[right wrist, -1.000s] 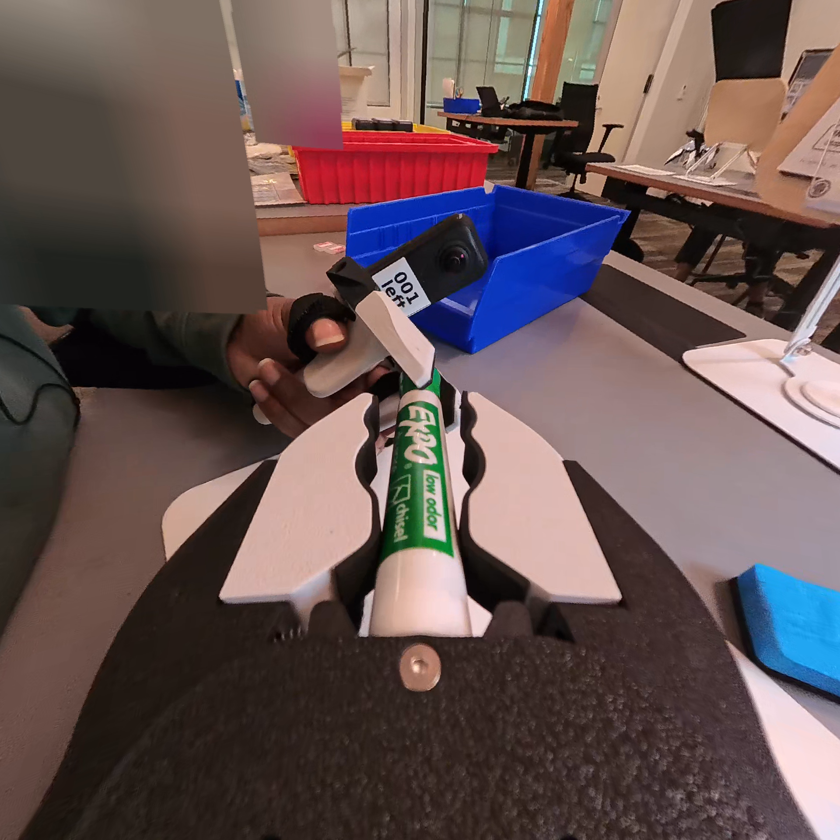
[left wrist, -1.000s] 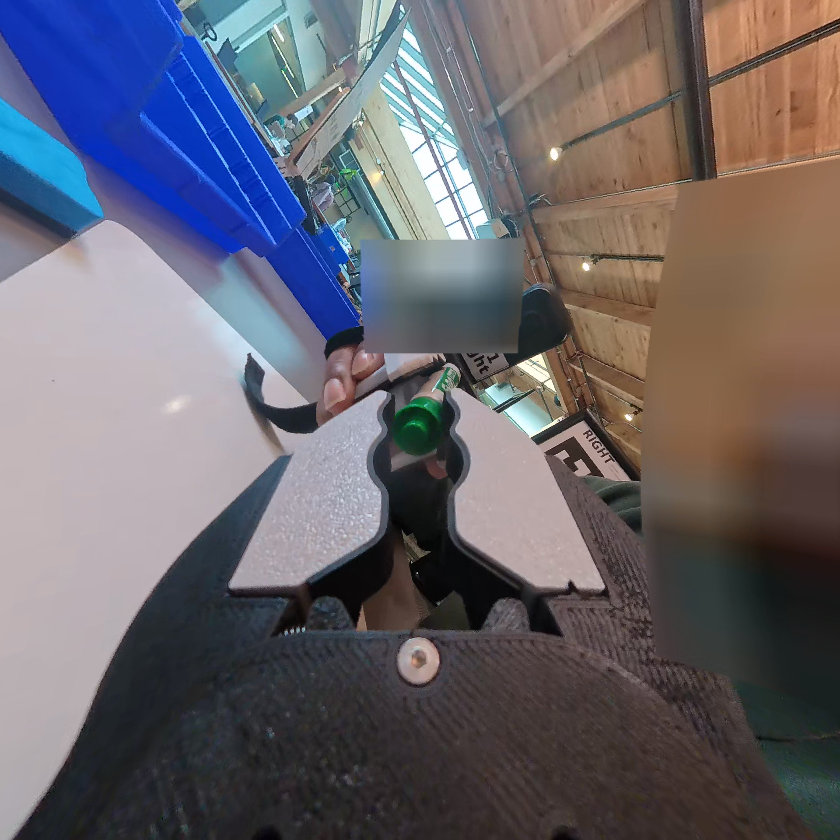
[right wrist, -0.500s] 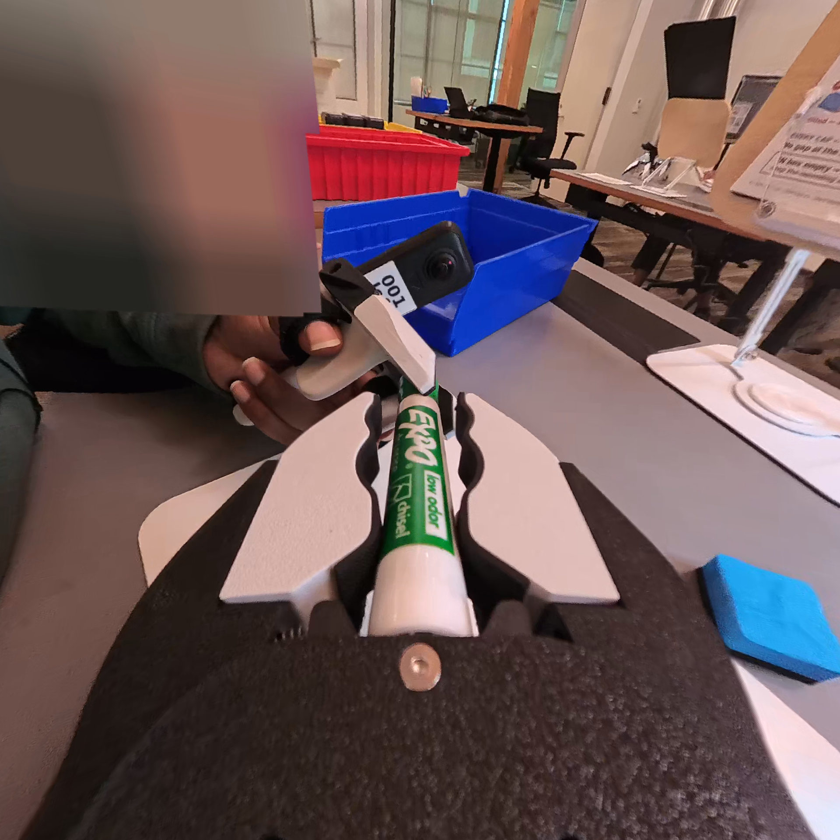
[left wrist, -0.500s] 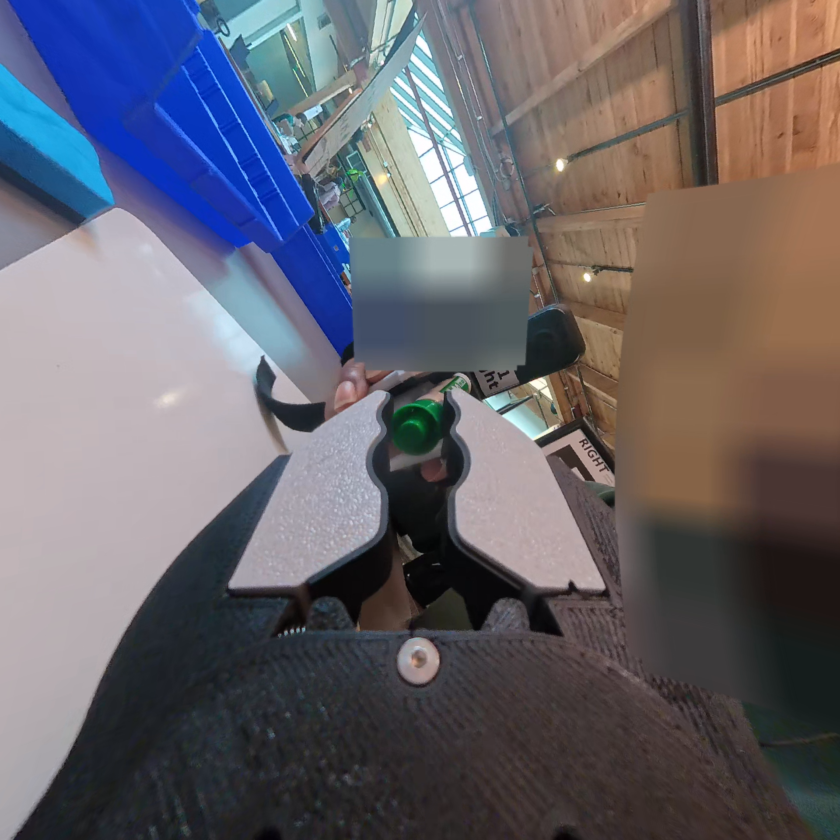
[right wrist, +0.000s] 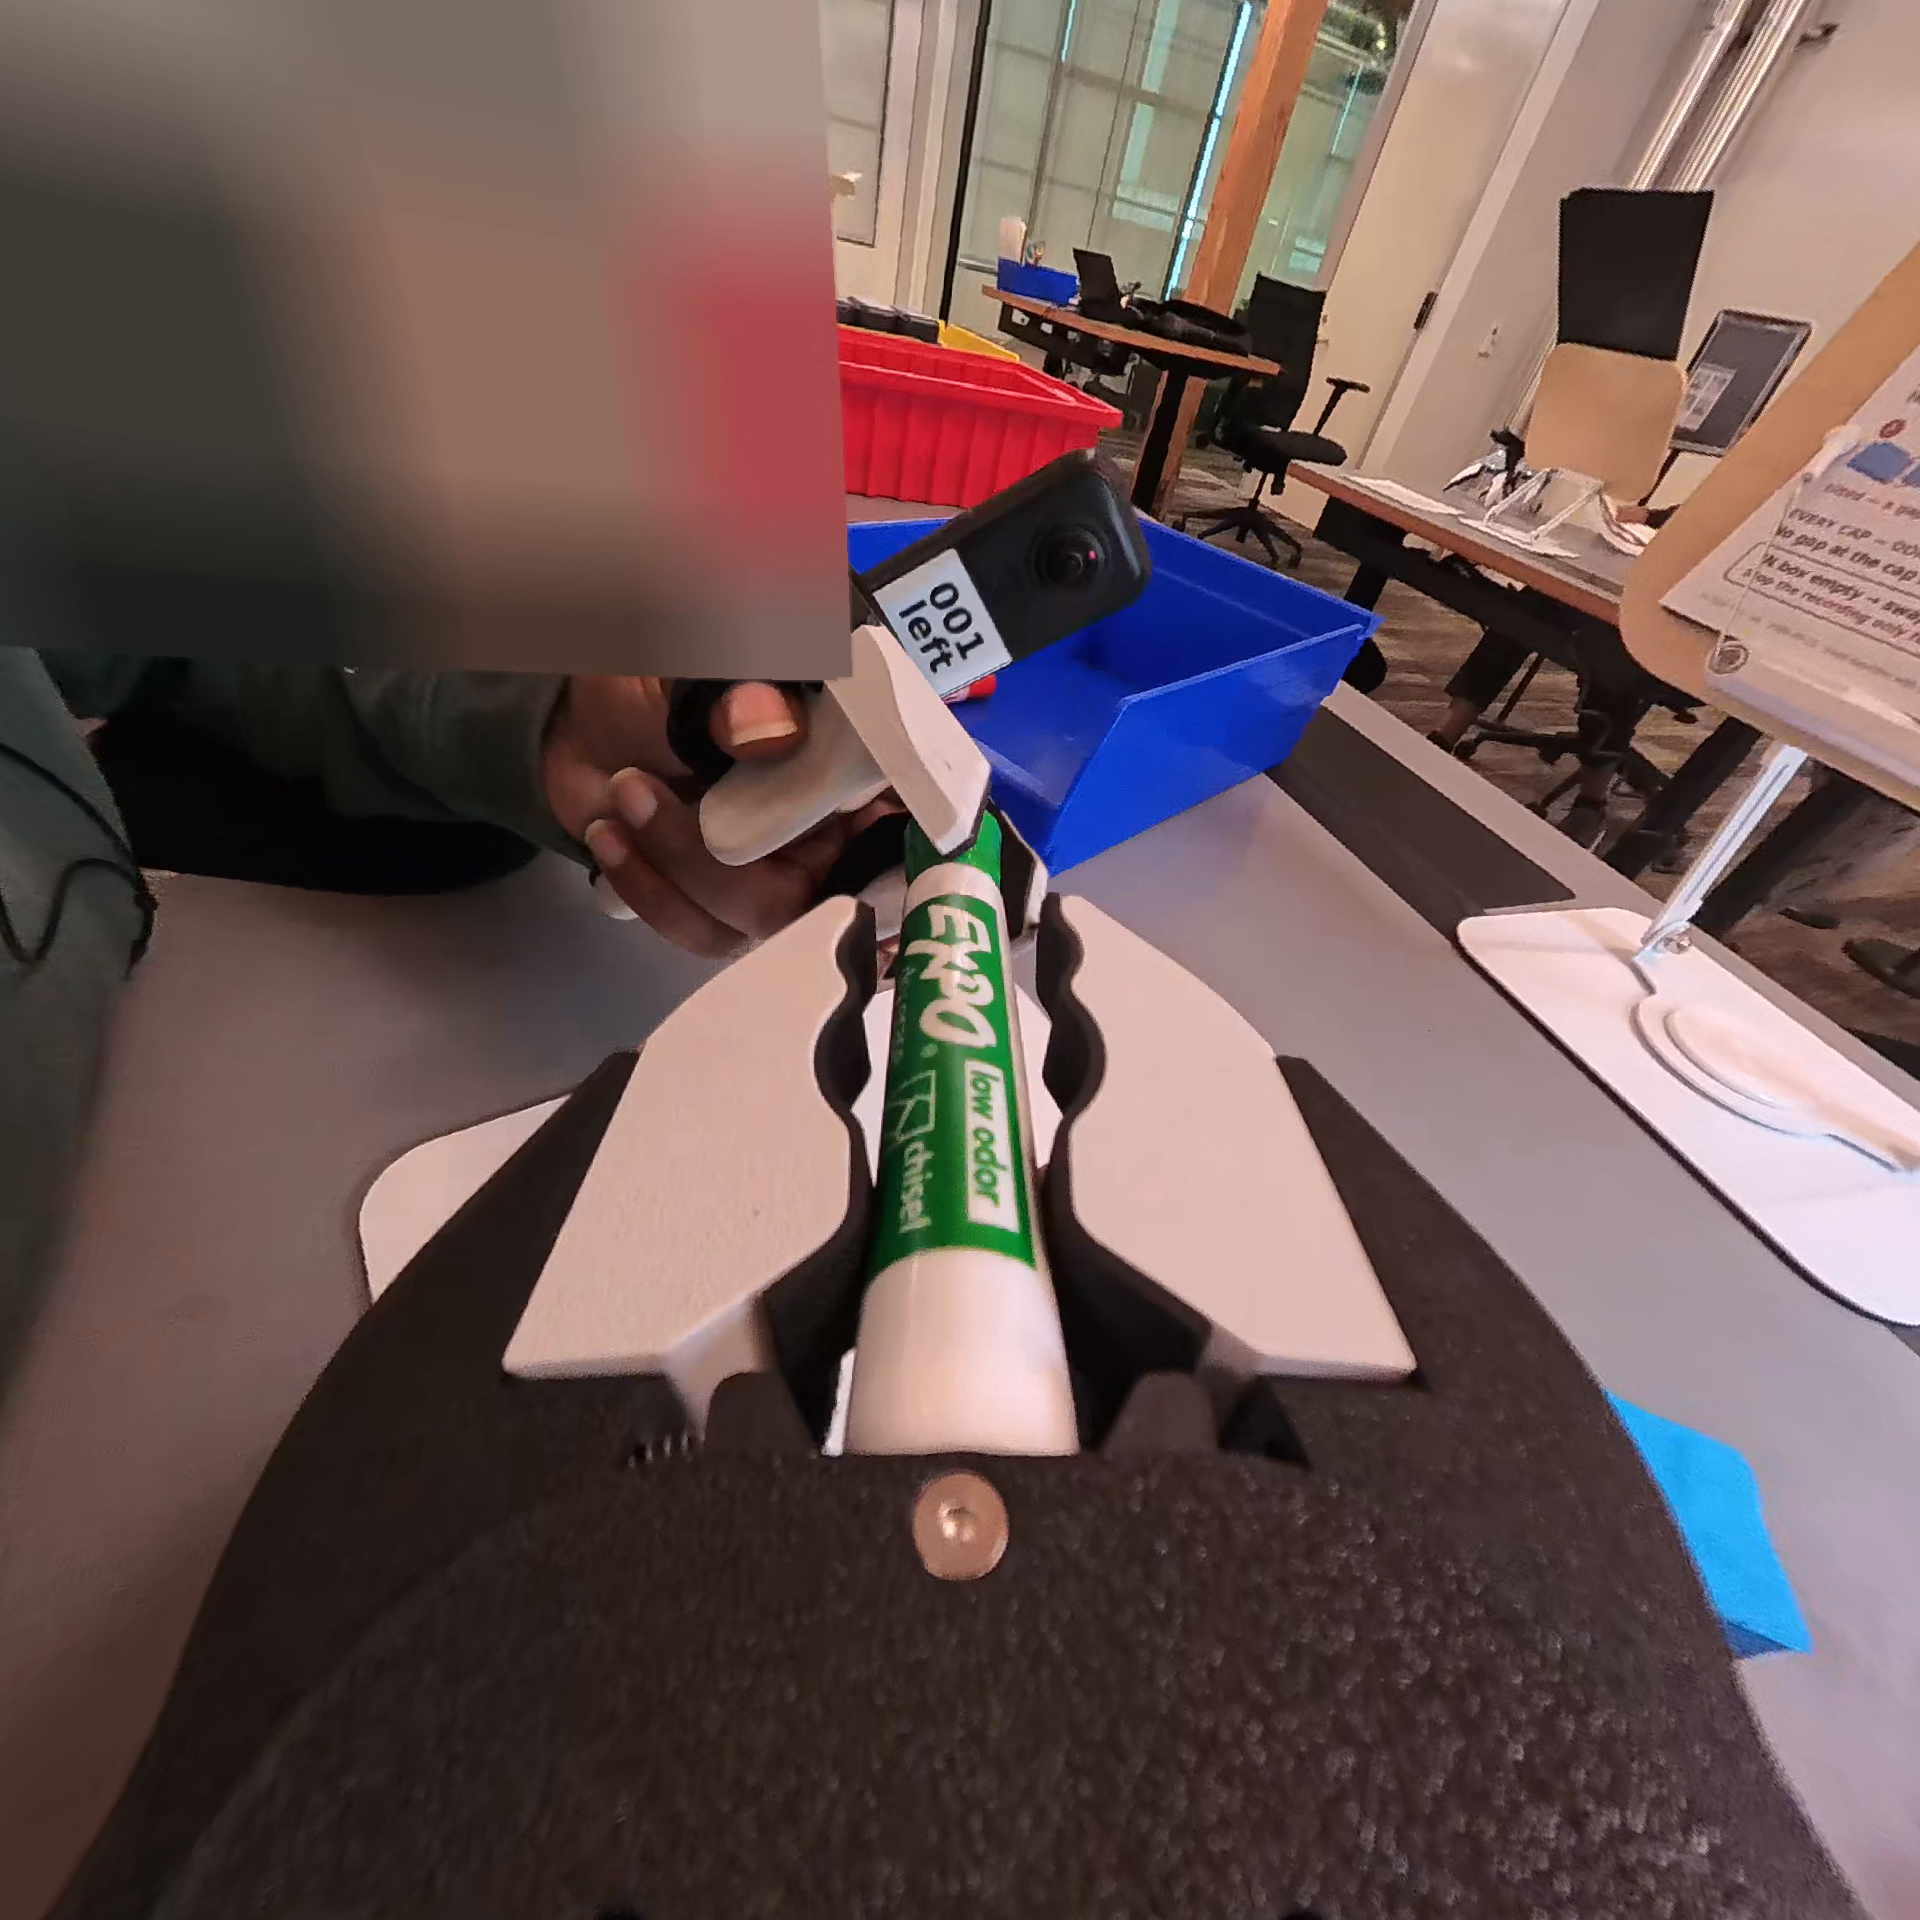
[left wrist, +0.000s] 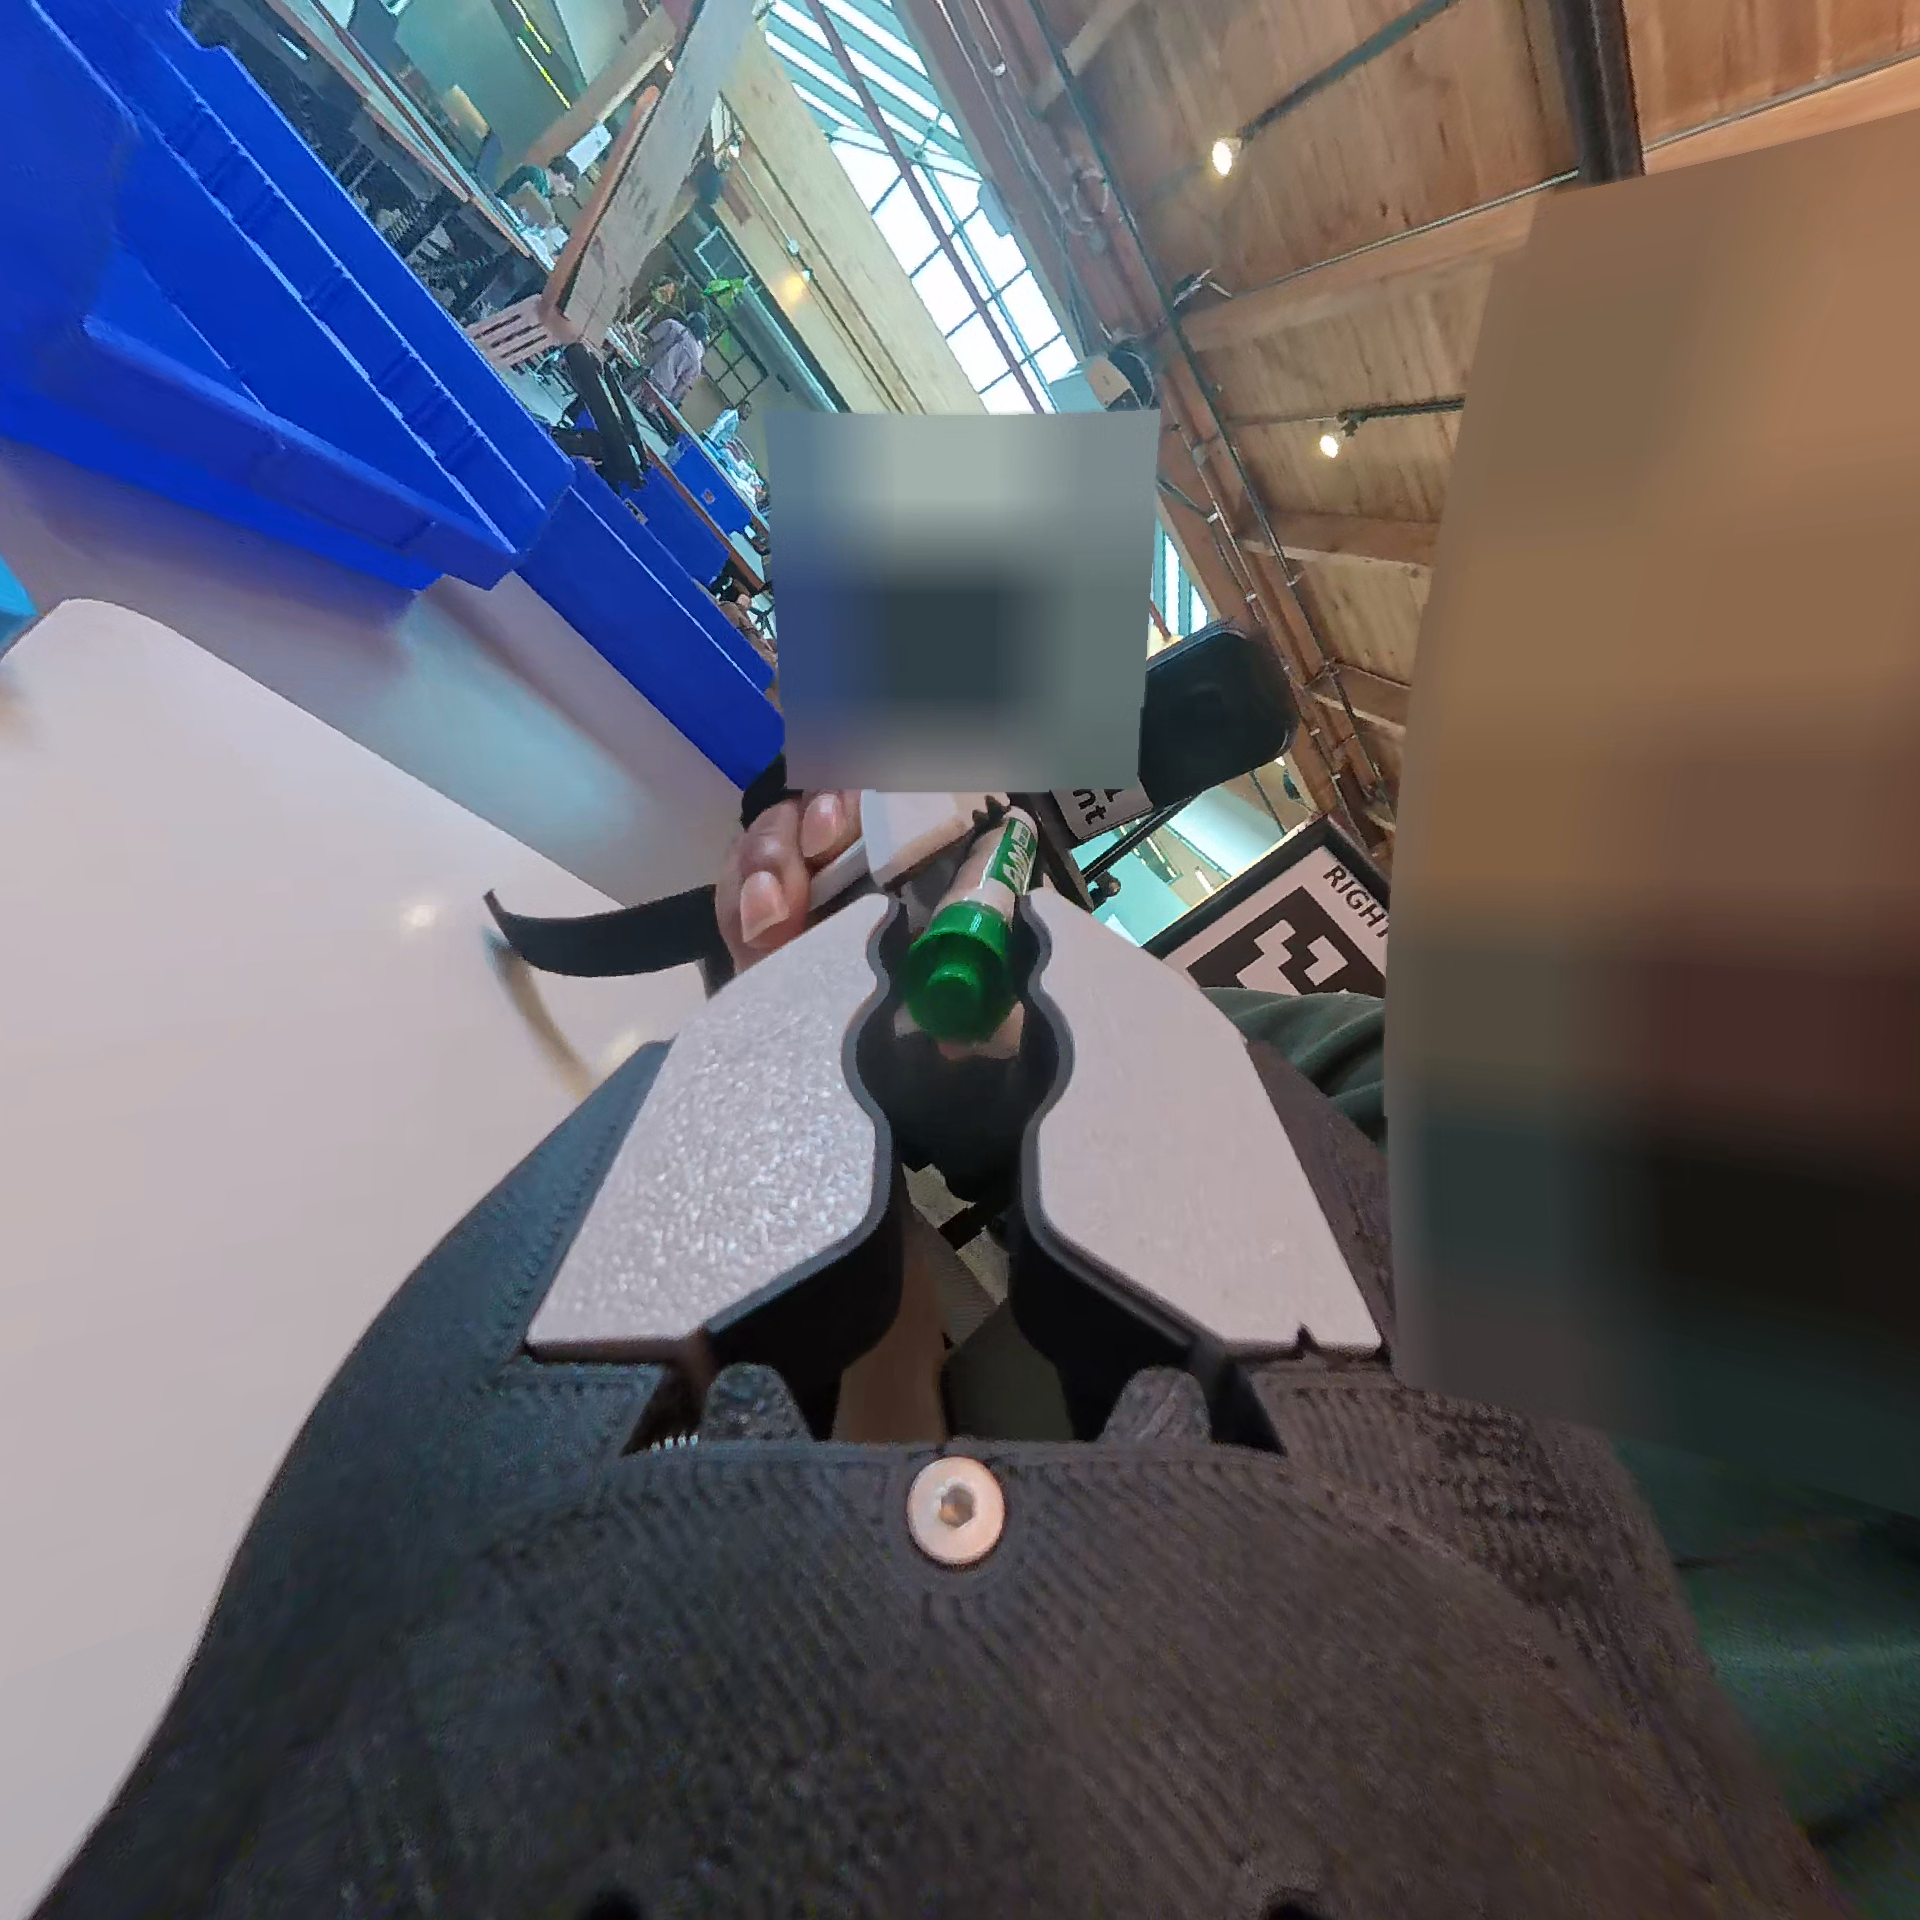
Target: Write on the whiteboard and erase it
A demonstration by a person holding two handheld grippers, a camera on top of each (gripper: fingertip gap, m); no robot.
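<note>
right gripper (right wrist: 956, 997) clamped on marker (right wrist: 951, 1153) | left gripper (left wrist: 956, 987) closed on cap (left wrist: 951, 977), not yet pulled off | whiteboard (left wrist: 208, 1039) under marker, unmarked where visible | eraser (right wrist: 1704, 1538) beside whiteboard, untouched | writing, erasing judged left

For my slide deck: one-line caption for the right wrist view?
Right gripper holds a green marker while left gripper clamps its cap.

left hand-held gripper (left wrist: 961, 971) clamped on cap; right hand-held gripper (right wrist: 951, 935) gripping barrel
</note>
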